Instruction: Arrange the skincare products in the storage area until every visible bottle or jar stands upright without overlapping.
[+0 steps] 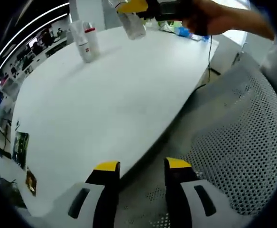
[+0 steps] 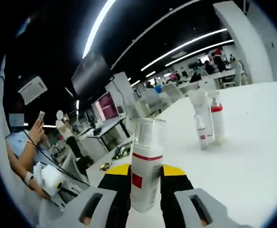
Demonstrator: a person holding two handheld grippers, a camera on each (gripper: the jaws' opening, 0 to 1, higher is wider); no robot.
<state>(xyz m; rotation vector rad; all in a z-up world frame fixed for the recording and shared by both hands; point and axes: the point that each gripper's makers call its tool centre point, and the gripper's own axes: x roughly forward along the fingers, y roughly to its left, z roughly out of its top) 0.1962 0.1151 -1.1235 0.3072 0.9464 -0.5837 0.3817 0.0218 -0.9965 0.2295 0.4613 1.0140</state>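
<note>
In the right gripper view our right gripper (image 2: pixel 145 178) has its fingers (image 2: pixel 121 178) closed on a white bottle (image 2: pixel 145 166) with a clear cap, a red band and a small red square on its label; we cannot read any writing. It is held upright above the white desk (image 2: pixel 252 156). Farther off on the desk, two more white bottles (image 2: pixel 208 118) stand close together, one red-collared. In the left gripper view our left gripper (image 1: pixel 142 166) hovers at the desk edge, fingers apart and holding nothing.
</note>
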